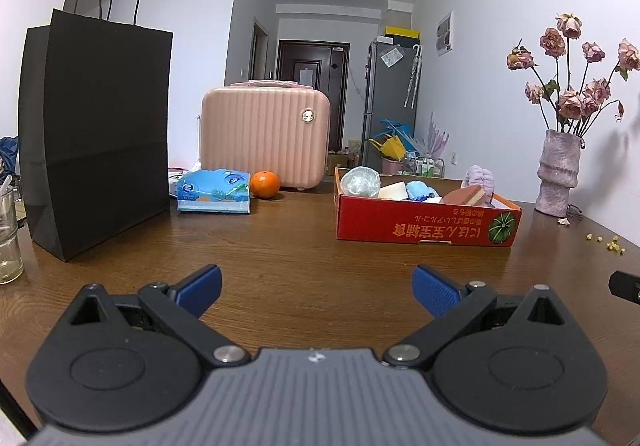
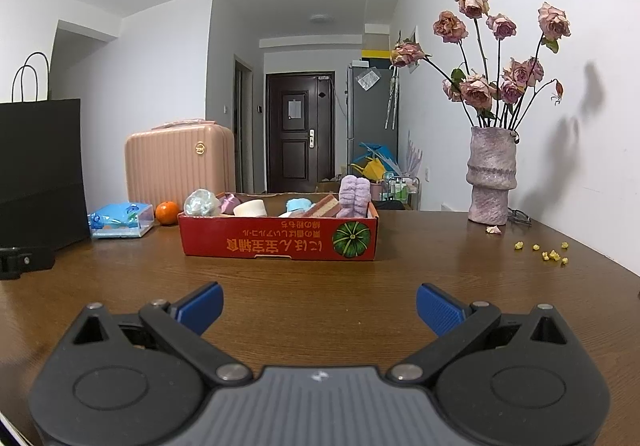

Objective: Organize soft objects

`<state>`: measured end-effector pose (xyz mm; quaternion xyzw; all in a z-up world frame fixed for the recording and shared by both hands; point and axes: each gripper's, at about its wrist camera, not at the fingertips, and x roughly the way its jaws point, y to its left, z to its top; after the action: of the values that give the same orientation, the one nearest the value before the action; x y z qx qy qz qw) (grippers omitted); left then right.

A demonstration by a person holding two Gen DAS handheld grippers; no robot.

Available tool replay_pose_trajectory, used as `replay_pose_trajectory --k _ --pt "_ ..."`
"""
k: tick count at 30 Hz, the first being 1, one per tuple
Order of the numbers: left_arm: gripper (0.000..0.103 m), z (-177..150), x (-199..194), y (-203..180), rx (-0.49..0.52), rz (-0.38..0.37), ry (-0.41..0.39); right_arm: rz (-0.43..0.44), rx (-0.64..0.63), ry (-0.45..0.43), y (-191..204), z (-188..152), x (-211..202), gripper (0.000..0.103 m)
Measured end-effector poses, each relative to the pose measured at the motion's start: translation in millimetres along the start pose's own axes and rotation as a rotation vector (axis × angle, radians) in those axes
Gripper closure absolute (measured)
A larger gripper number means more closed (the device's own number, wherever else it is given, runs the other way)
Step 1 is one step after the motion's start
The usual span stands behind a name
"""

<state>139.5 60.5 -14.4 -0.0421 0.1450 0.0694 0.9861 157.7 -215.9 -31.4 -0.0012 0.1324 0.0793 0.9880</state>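
Already the soft things (image 2: pixel 352 195) sit in the red box (image 2: pixel 280 240), with tissues (image 1: pixel 214 191) left of it. Both the left gripper (image 1: pixel 316 292) and right gripper (image 2: pixel 320 306) hover before the box, fingers wide, empty. This fits sorting finished or emptying ahead.

Glass jar (image 1: pixel 9 234) — cut off at left edge

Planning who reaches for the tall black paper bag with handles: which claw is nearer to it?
Left. The left claw has the black paper bag close ahead on its left; the right claw sees it farther left, beyond the left claw.
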Motion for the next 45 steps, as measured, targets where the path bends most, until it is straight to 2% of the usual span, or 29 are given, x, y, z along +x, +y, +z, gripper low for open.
replay_pose_trajectory --k 26,45 --pt "0.0 2 -1 -1 0.004 -0.002 0.0 0.001 0.001 0.0 0 0 1 0.0" --pt "0.0 0 -4 -11 0.056 -0.017 -0.015 0.006 0.003 0.005 4 -5 3 0.0"
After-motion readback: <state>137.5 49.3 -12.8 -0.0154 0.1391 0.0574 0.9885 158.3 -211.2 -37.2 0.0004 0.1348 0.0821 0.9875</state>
